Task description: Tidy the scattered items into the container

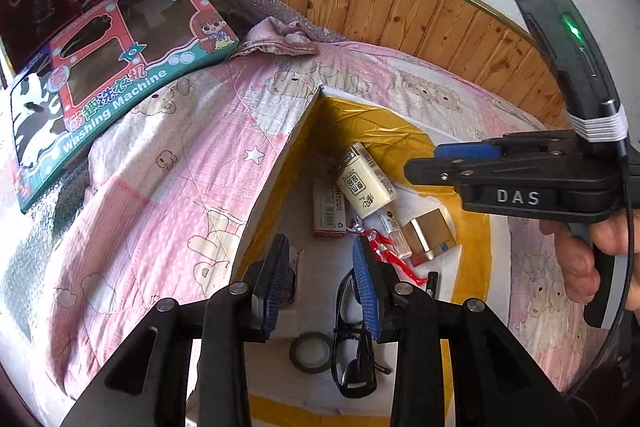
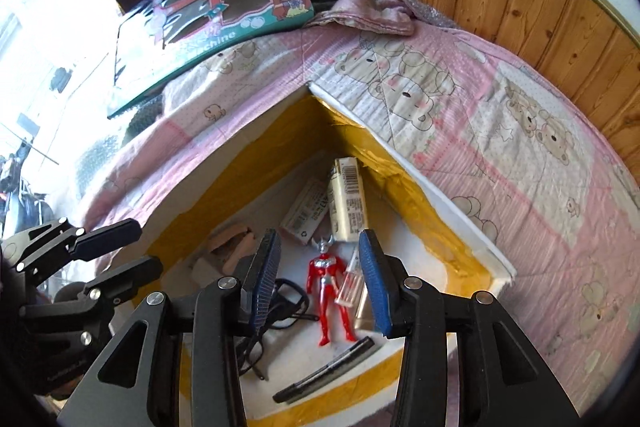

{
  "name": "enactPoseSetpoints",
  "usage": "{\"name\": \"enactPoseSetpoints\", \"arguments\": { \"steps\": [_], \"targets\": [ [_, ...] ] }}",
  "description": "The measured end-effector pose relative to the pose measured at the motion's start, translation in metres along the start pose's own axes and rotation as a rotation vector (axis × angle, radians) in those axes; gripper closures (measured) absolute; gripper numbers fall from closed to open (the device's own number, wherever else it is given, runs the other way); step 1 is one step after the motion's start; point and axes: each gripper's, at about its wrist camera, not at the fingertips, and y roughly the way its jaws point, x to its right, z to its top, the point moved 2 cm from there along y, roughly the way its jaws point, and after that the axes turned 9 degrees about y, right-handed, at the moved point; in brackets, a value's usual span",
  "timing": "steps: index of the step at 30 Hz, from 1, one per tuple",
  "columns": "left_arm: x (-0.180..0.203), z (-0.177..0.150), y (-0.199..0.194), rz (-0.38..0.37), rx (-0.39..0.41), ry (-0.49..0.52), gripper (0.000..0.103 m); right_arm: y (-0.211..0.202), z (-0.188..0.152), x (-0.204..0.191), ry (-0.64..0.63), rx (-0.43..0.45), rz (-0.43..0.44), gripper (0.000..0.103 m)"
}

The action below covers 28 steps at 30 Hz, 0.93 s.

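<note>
Right wrist view: my right tongs (image 2: 318,277) hang open and empty over the container (image 2: 472,211) on the bed (image 2: 500,131). Red figure (image 2: 330,291), tissue pack (image 2: 348,203), glasses (image 2: 276,303) lie inside. Left tongs (image 1: 320,283) open too. Risk: the container's near wall, at 6 o'clock, snagging a finger if I drop lower.
</note>
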Motion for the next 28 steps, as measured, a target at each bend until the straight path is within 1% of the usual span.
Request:
{"name": "enactPoseSetpoints", "arguments": {
  "steps": [3,7,11,14,17,21,28],
  "targets": [
    [0.011,-0.016,-0.025,0.03,0.019,0.017,0.067,-0.031,-0.035,-0.017,-0.045,0.03,-0.001,0.059],
    [0.032,-0.037,-0.058,0.059,0.058,0.05,0.062,-0.059,-0.089,-0.041,-0.147,0.054,-0.044,0.059],
    [0.052,-0.057,-0.088,0.068,0.098,0.08,0.058,-0.071,-0.139,-0.058,-0.244,0.058,-0.117,0.059],
    [0.066,-0.07,-0.106,0.075,0.121,0.099,0.057,-0.075,-0.164,-0.06,-0.254,0.042,-0.155,0.059],
    [0.074,-0.083,-0.118,0.065,0.128,0.098,0.057,-0.074,-0.183,-0.058,-0.236,0.006,-0.143,0.059],
    [0.081,-0.099,-0.127,0.053,0.127,0.088,0.057,-0.071,-0.199,-0.061,-0.225,-0.006,-0.155,0.059],
    [0.085,-0.117,-0.137,0.05,0.124,0.072,0.056,-0.087,-0.211,-0.073,-0.225,0.043,-0.145,0.059]
  ]
}}
